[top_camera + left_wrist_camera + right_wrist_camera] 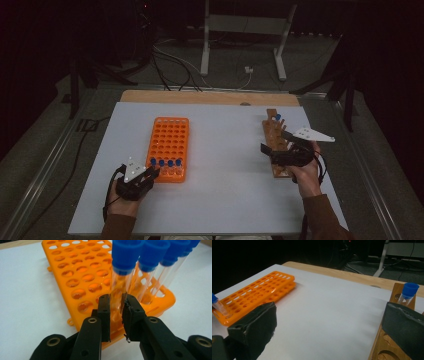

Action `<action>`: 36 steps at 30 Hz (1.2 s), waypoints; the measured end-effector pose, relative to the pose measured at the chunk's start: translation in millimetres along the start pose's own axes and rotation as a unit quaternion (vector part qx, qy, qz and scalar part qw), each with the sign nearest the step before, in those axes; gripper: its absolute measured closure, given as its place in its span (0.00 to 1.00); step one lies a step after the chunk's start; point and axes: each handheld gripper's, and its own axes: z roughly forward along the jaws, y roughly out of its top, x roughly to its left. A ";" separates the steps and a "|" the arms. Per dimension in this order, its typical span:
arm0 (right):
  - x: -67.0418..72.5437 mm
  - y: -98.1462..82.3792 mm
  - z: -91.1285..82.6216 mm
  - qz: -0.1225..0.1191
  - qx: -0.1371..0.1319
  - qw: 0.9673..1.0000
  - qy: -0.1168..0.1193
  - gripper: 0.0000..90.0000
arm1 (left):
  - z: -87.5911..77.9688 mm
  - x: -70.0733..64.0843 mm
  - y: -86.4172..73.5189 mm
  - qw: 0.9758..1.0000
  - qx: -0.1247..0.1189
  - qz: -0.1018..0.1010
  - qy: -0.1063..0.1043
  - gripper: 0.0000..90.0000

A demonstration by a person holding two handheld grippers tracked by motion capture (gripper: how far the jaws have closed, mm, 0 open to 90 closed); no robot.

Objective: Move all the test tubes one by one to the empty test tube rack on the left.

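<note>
Four clear blue-capped test tubes [165, 165] stand along the orange plastic rack's [169, 137] lower edge, left of frame centre, where the left gripper [116, 308] pinches one, seemingly to lift it, while the right gripper [329, 325] gapes empty beside the brown wooden rack [387, 340].

An orange tube rack [169, 148] lies on the white table [225, 190], left of the table's middle. Four blue-capped tubes [166, 163] stand in a row along the rack's near edge; its other holes look empty. The left gripper [150, 173] sits at the rack's near left corner, its tips touching that edge by the leftmost tube, with a grey three-cornered plate [133, 169] on top. Well to the right of the orange rack lies a wooden rack [276, 140], with one blue-capped tube [277, 117] at its far end. The right gripper [264, 148] rests over the wooden rack's near half, tips pointing toward the orange rack.
</note>
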 end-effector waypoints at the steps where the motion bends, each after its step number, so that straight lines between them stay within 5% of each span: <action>1: 0.1 -0.1 0.2 0.000 0.000 1.000 0.000 0.00 | 1.2 -1.1 -0.5 1.000 0.002 0.005 0.002 0.87; 17: 1.5 -0.9 4.4 -0.003 0.006 1.000 0.002 0.00 | 2.9 0.7 1.7 1.000 0.007 -0.008 -0.006 0.86; 24: -0.1 -0.5 2.9 0.000 0.004 1.000 0.001 0.00 | -0.6 1.7 1.8 1.000 0.008 -0.012 -0.015 0.77; 30: -0.8 -0.4 2.7 0.001 0.004 1.000 0.000 0.00 | -12.3 8.9 3.3 0.999 -0.022 -0.024 -0.032 0.66; 36: -0.6 -0.1 4.3 -0.002 0.005 1.000 0.000 0.00 | -23.5 13.9 7.0 0.995 -0.070 -0.030 -0.065 0.53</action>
